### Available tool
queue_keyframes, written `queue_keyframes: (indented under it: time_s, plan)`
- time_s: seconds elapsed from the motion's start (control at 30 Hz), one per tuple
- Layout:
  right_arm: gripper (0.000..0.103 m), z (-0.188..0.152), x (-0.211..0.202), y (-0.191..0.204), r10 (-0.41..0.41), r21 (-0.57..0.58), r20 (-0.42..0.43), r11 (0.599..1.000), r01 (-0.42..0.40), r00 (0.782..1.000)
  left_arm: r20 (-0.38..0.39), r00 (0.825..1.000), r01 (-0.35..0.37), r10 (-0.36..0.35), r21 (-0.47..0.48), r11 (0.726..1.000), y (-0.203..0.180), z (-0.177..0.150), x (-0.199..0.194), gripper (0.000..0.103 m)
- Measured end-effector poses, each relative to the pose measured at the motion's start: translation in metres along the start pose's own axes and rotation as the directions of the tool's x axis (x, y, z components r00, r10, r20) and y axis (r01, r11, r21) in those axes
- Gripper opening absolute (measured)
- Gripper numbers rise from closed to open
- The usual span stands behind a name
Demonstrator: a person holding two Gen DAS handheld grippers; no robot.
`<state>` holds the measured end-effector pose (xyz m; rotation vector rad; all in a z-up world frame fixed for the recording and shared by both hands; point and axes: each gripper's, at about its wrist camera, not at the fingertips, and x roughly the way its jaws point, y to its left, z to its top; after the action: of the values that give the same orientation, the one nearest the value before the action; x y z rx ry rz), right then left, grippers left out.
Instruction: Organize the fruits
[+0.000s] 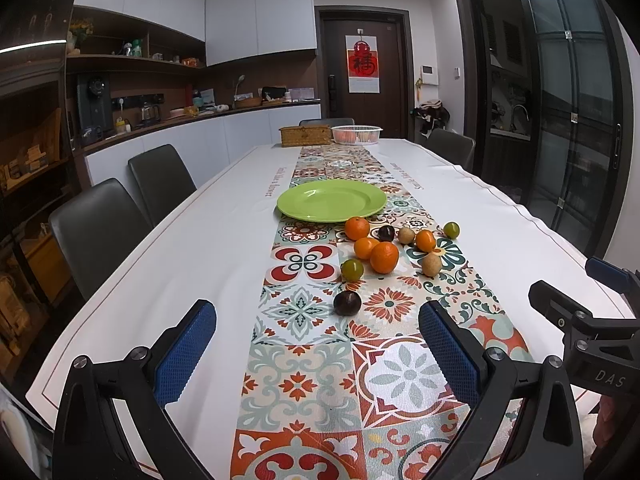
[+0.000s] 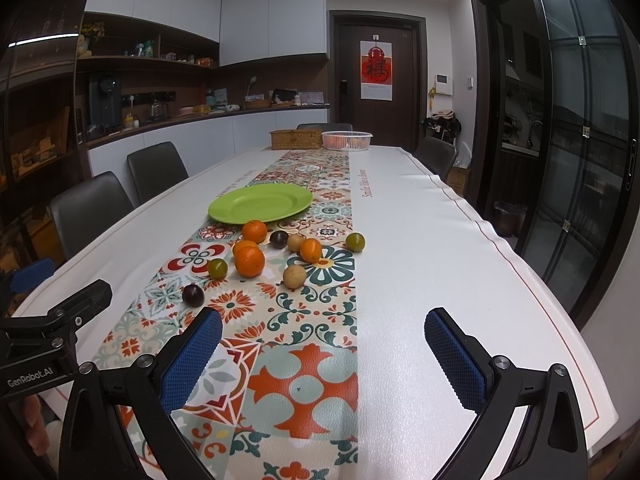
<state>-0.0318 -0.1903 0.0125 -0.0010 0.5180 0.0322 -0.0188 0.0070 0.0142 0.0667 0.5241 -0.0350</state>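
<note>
Fruits (image 1: 384,257) ahead of left tool (image 1: 318,344)

Ahead of the fingers, a glossy green plate (image 1: 332,200) lies on a smooth, printed table runner (image 1: 320,380); blue finger pads (image 1: 186,354) look rough, mesh-textured; oranges (image 1: 384,257) dimpled.
</note>
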Motion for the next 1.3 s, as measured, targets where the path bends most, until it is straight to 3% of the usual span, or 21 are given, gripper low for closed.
queue_keyframes:
  time_s: [0.6, 1.03, 1.3]
  plan:
    - [0.102, 0.005, 0.030, 0.006, -0.011, -0.048, -0.046, 0.999, 0.009, 0.999, -0.051, 0.999, 0.014, -0.013, 0.009, 1.000, 0.000, 0.007, 0.032, 0.102]
    - [0.102, 0.024, 0.069, 0.016, 0.017, -0.106, -0.082, 0.994, -0.026, 0.996, -0.108, 0.994, 0.018, -0.011, 0.061, 0.998, -0.006, 0.015, 0.068, 0.083]
    - [0.095, 0.025, 0.097, 0.023, 0.036, -0.128, -0.138, 0.990, -0.054, 0.990, -0.169, 0.985, 0.054, -0.039, 0.084, 0.995, -0.010, 0.011, 0.092, 0.074]
